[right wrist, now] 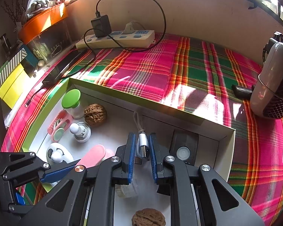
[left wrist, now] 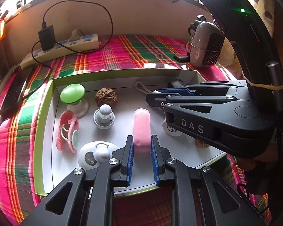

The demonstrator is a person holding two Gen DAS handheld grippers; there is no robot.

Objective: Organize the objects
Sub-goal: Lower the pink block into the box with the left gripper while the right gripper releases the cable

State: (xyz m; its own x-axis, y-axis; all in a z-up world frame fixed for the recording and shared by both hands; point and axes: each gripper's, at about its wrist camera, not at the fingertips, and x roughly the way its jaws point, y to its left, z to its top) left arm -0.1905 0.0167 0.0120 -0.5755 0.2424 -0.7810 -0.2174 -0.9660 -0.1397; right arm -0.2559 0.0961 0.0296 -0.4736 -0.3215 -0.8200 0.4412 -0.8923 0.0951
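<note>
A white tray with a green rim (left wrist: 47,101) lies on the plaid cloth and holds small items. My left gripper (left wrist: 141,141) is shut on the near end of a pink capsule-shaped case (left wrist: 141,124) that rests in the tray. My right gripper (right wrist: 142,137) is shut on a silver USB plug (right wrist: 143,143) whose white cord loops toward the tray's far wall (right wrist: 179,113). In the left wrist view the right gripper (left wrist: 154,96) reaches in from the right over the tray. The pink case (right wrist: 94,155) and the left gripper (right wrist: 73,164) show at the lower left of the right wrist view.
The tray also holds a green-capped piece (left wrist: 72,92), a walnut (left wrist: 106,96), a grey-white knob (left wrist: 104,116), a pink-and-mint clip (left wrist: 67,130), a white oval piece (left wrist: 96,155), another walnut (right wrist: 148,217) and a black pad (right wrist: 183,146). Behind stand a power strip (left wrist: 66,47), a phone (left wrist: 15,94) and a small heater (left wrist: 207,45).
</note>
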